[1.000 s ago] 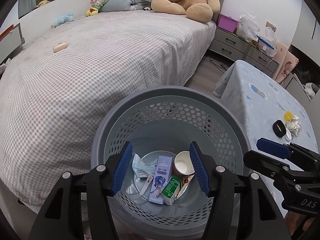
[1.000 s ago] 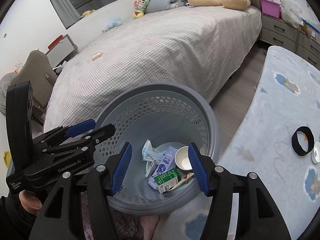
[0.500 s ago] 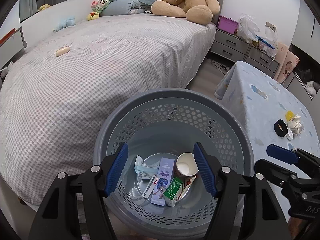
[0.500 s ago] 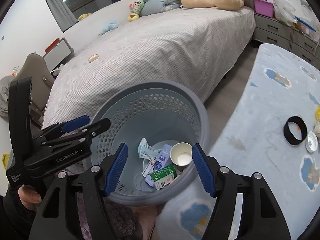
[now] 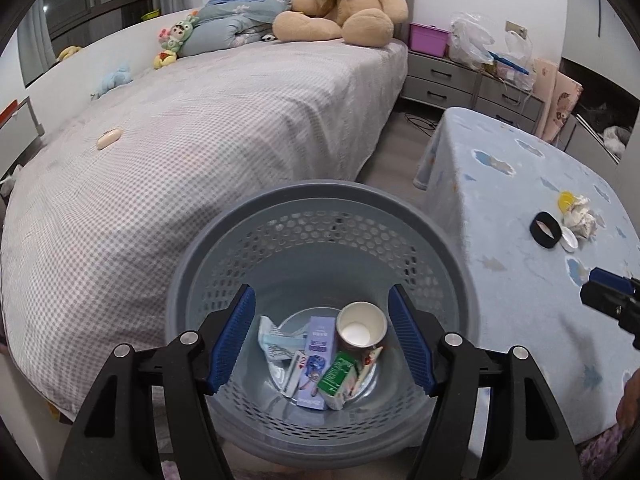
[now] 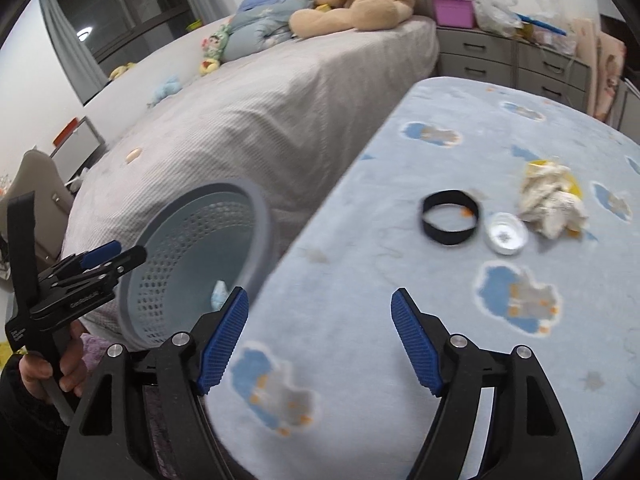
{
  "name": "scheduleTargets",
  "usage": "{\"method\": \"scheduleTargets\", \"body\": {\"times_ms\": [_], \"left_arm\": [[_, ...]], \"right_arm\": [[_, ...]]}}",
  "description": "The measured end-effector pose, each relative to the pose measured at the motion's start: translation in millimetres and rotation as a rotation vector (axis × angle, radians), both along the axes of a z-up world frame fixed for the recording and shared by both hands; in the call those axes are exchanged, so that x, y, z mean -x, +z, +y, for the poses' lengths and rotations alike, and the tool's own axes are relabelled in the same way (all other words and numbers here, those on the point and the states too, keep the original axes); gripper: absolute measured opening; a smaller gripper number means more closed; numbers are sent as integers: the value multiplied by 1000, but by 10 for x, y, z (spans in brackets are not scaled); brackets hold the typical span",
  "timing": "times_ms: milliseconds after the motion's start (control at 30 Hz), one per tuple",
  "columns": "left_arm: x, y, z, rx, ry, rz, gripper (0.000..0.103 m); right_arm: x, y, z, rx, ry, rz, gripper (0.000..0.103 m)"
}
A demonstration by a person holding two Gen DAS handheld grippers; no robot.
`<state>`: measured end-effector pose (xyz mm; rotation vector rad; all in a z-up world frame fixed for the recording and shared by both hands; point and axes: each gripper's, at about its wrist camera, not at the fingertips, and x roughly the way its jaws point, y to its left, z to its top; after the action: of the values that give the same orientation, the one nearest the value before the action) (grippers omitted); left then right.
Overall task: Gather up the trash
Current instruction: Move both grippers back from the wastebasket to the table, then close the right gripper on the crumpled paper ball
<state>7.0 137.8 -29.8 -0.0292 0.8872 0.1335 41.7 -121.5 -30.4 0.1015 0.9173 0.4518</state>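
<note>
A grey perforated basket (image 5: 320,216) stands on the floor between bed and table; it also shows in the right wrist view (image 6: 192,248). Inside lie a paper cup (image 5: 361,330), a purple box (image 5: 316,354), a green carton (image 5: 338,380) and a crumpled wrapper (image 5: 274,338). My left gripper (image 5: 320,334) is open and empty above the basket. My right gripper (image 6: 320,340) is open and empty over the table (image 6: 360,360). On the table lie a black ring (image 6: 450,217), a small silver lid (image 6: 505,234), crumpled white paper (image 6: 554,202) and a yellow piece (image 5: 566,200).
A bed (image 5: 200,140) with a checked cover, a teddy bear (image 5: 340,4) and small toys lies behind the basket. Grey drawers (image 5: 452,80) with bags and a purple box stand at the back right. A grey chair (image 6: 36,184) is at the far left.
My right gripper has swung right, from over the basket to over the blue table. My left gripper has stayed open above the basket, drawn back slightly.
</note>
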Motion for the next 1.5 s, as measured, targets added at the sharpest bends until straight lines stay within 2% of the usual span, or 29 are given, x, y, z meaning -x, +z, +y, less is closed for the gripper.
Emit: {"method": "scheduleTargets", "body": {"times_ms": [433, 633, 867, 933, 1000, 1300, 1500], "left_arm": [[-167, 256, -1028, 30, -200, -42, 66], [-326, 198, -1496, 42, -257, -24, 66], [-559, 138, -1894, 42, -282, -18, 66], [-620, 102, -1979, 45, -281, -12, 67], [-685, 56, -2047, 44, -276, -4, 72], [-905, -193, -2102, 55, -227, 42, 72], [-981, -273, -2046, 34, -204, 48, 72]], "right_arm": [[-116, 121, -1060, -13, -187, -90, 76], [-296, 169, -1405, -1, -233, -127, 76], [-588, 33, -1692, 28, -276, -132, 77], [-662, -15, -1743, 27, -281, -122, 77], [-737, -67, -1765, 29, -276, -108, 78], [-1068, -238, -1516, 78, -200, -86, 85], [-1207, -327, -1419, 117, -180, -66, 87]]}}
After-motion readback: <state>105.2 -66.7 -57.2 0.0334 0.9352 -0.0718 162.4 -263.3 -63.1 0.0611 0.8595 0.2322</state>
